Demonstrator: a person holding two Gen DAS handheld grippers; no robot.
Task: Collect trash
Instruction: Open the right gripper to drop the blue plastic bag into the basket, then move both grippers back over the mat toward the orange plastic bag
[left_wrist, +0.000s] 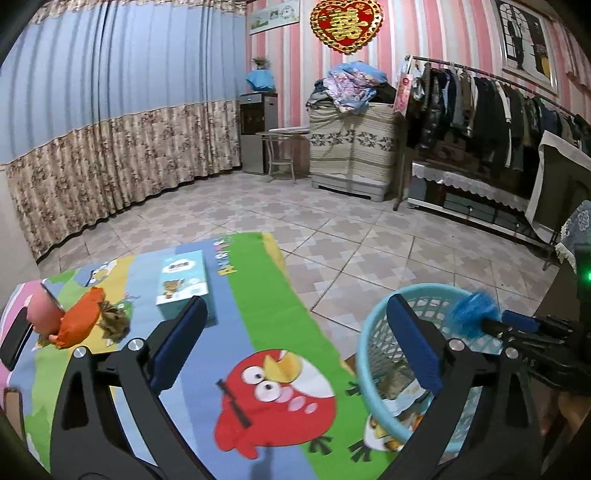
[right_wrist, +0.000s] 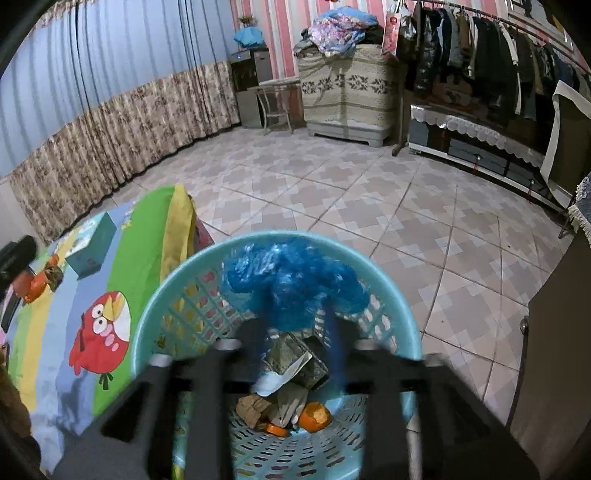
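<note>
Left gripper (left_wrist: 291, 339) gapes wide and empty at lower centre above the cartoon cloth (left_wrist: 258, 306). Right gripper (right_wrist: 295, 332), jaws parted, we see with the blue plastic bag (right_wrist: 291, 284) between them over the basket (right_wrist: 402, 332). Orange wrapper (left_wrist: 79, 323) lies far left.

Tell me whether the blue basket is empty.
Not empty. The basket holds paper scraps, wrappers and orange peel at its bottom.
</note>
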